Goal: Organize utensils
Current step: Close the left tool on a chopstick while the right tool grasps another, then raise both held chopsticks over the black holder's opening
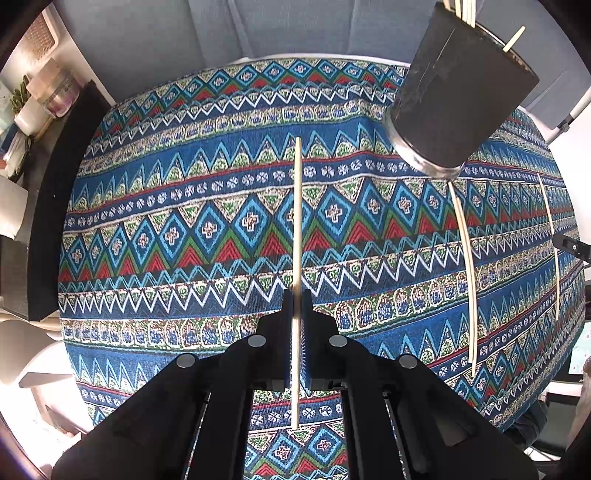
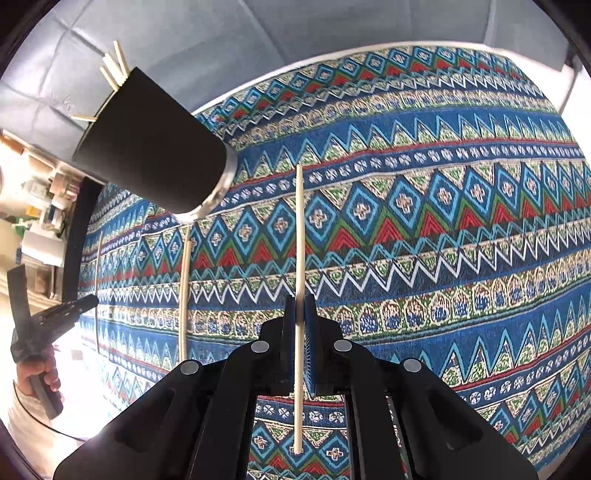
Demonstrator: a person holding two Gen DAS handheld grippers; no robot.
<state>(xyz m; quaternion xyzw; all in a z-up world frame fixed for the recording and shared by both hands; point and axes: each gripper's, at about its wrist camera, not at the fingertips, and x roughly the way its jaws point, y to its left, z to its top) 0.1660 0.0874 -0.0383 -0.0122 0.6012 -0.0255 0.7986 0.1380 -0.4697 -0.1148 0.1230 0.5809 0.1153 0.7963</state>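
Observation:
A black cup (image 1: 458,92) stands on the patterned tablecloth (image 1: 184,221) and holds several pale chopsticks; it also shows in the right wrist view (image 2: 155,144). My left gripper (image 1: 296,295) is shut on a chopstick (image 1: 297,206) that points forward above the cloth. My right gripper (image 2: 300,299) is shut on another chopstick (image 2: 300,229). A pair of loose chopsticks (image 1: 466,266) lies on the cloth in front of the cup, and one more chopstick (image 1: 552,240) lies further right. The loose pair also shows in the right wrist view (image 2: 184,288).
A grey upholstered sofa back (image 1: 258,29) rises behind the table. Shelves with clutter (image 1: 33,103) stand at the left. The left gripper and the hand holding it (image 2: 33,332) show at the left edge of the right wrist view.

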